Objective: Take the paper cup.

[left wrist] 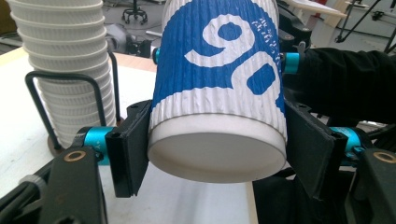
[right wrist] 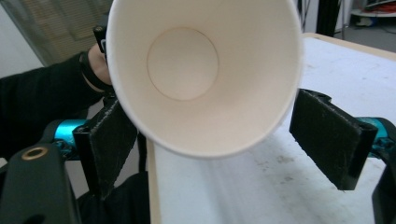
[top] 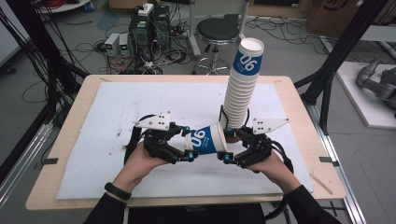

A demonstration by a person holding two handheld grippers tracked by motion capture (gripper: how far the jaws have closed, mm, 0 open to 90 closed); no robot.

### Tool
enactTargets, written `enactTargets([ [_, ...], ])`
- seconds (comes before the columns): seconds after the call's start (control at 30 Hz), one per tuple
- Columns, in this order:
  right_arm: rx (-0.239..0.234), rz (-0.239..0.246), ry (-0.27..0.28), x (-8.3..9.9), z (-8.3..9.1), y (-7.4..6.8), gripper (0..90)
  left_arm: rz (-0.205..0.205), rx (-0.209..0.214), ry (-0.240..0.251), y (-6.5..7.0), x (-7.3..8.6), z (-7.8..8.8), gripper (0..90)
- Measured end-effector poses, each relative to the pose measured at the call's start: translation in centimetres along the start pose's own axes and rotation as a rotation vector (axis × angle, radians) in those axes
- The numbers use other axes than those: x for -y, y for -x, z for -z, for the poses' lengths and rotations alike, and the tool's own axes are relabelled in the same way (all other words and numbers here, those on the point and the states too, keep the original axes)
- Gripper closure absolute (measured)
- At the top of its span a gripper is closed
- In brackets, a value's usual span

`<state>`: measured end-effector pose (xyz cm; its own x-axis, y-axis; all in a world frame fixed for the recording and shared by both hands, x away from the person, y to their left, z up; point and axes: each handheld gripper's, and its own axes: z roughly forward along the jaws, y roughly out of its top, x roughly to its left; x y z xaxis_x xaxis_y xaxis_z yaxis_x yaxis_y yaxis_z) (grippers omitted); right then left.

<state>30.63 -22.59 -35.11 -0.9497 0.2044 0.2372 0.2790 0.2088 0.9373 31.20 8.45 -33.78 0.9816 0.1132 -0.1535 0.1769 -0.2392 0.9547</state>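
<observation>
Lying on its side above the white mat (top: 116,116), a blue-and-white paper cup (top: 205,139) is clamped at its base between the pads of the left gripper (top: 190,143). The right gripper (top: 227,145) stands open around its rim, one pad apart. A tall cup stack (top: 242,88) rises just behind.

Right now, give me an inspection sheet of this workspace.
Surface: wooden table under a white sheet, scuffed.
Job's things: single cup held sideways; cup stack upright in a wire holder.
Clutter: nothing seen.
Grippers: left gripper shut on the cup's base end; right gripper open around its rim.
Cables: black leads trail from both grippers.
Surroundings: stool, electronics, floor cables.
</observation>
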Motion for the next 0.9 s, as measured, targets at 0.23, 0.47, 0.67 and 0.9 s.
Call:
enactTargets([
  [0.23,-0.02,-0.016,0.063,-0.1,0.0,-0.1,17.2,0.017,0.029,0.001,0.0,0.5,-1.1,29.3],
  [0.47,-0.032,0.008,0.036,-0.2,0.2,-0.1,19.7,0.033,0.035,-0.059,0.0,0.4,-1.4,28.6],
  [0.67,-0.013,0.032,-0.02,-0.3,0.3,-0.1,21.3,0.002,0.022,-0.147,0.5,0.0,-1.7,22.4],
  [0.9,-0.021,0.049,-0.046,-0.3,-0.1,-0.4,21.3,-0.001,0.006,-0.235,0.6,0.6,-3.4,22.4],
])
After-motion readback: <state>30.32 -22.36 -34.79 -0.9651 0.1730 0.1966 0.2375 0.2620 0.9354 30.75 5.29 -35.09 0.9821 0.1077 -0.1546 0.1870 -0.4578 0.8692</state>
